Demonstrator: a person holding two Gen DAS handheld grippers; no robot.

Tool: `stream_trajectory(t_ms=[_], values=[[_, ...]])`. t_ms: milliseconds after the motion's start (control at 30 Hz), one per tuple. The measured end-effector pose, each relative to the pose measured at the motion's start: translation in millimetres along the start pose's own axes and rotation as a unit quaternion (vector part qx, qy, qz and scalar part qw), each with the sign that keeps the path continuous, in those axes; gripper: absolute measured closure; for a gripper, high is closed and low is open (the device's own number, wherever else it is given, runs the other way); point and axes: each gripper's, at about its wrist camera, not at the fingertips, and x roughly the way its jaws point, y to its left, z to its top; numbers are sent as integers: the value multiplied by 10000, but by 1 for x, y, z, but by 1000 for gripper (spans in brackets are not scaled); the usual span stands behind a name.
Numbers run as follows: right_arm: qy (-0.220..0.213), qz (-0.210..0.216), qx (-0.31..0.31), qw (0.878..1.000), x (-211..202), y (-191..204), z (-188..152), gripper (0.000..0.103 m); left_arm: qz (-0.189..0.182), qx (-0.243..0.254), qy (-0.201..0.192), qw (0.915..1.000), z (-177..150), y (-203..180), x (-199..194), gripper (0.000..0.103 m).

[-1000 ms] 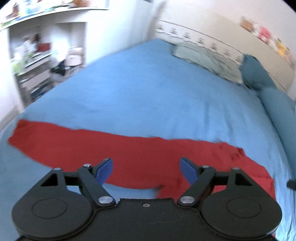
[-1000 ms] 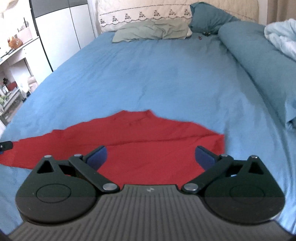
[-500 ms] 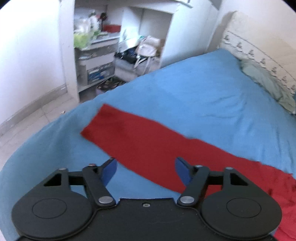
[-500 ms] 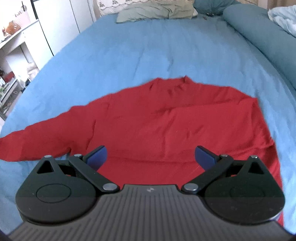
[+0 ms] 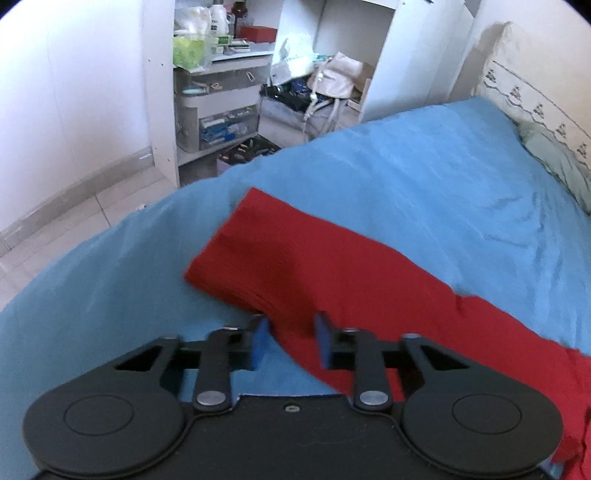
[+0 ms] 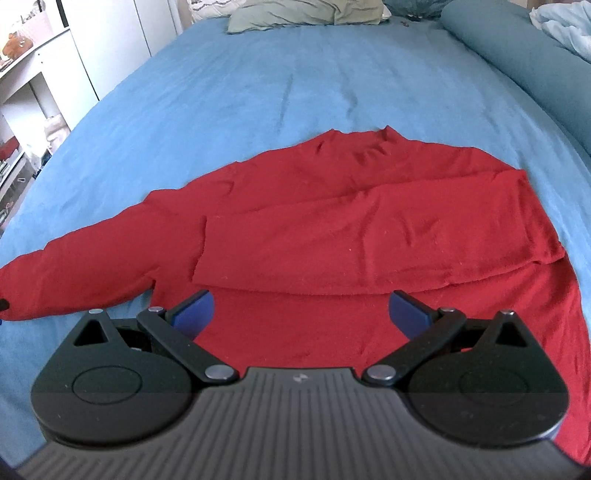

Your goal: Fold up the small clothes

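Observation:
A red long-sleeved top (image 6: 351,221) lies flat on the blue bed sheet (image 6: 277,85). Its right sleeve is folded across the body; its left sleeve (image 5: 303,266) stretches out toward the bed's left edge. My left gripper (image 5: 290,341) sits at the cuff end of that sleeve, its blue pads narrowed around the sleeve's lower edge with a small gap still showing. My right gripper (image 6: 301,312) is wide open and empty, hovering over the top's lower hem area.
White shelves (image 5: 221,85) with clutter and bags stand beyond the bed's left edge, above a tiled floor (image 5: 55,221). Pillows (image 6: 303,11) lie at the head of the bed. A rolled teal duvet (image 6: 524,59) runs along the right side.
My left gripper swung left along the sleeve to its cuff and its jaws narrowed around the fabric. My right gripper drew back toward the hem, showing the whole top, and stayed open.

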Motion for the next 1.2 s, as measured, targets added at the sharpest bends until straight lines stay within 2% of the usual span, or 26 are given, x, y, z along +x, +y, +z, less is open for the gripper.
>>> stream_trajectory(t_ms=[33,100,233,367,500,633,767,900,1000,1067,1133,1200], values=[[-11,-6,7,10000,1,-1,2,0,-4,-22,-20,10000,1,0,2,94],[-62,-38,33,10000,1,-4,4,0,-5,-34,-50,10000,3,-3,3,97],[-193,-37,217,9996,-2,-14,10,0,-69,208,-353,9991,8,-23,-14,98],[-359,-8,416,9985,-10,-32,20,0,-348,647,-817,9939,8,-68,-53,98],[-498,18,616,9969,-20,-58,30,0,-926,1203,-1255,9804,-4,-140,-100,98],[-660,28,762,9949,-33,-94,38,0,-1623,1738,-1372,9616,-39,-224,-134,98],[-783,-55,849,9933,-43,-138,44,0,-2306,2212,-1168,9404,-101,-314,-149,98],[-747,-224,932,9926,-47,-184,46,0,-2753,2512,-471,9268,-180,-389,-137,98],[-585,-307,958,9932,-42,-213,47,0,-2734,2896,52,9173,-241,-426,-116,98],[-438,-318,899,9945,-34,-227,47,0,-2625,3123,255,9127,-270,-439,-105,98],[-296,-284,824,9958,-26,-238,45,0,-2497,3307,404,9092,-290,-445,-95,98],[-202,-224,751,9967,-21,-244,42,0,-2431,3404,376,9075,-294,-446,-88,97]])
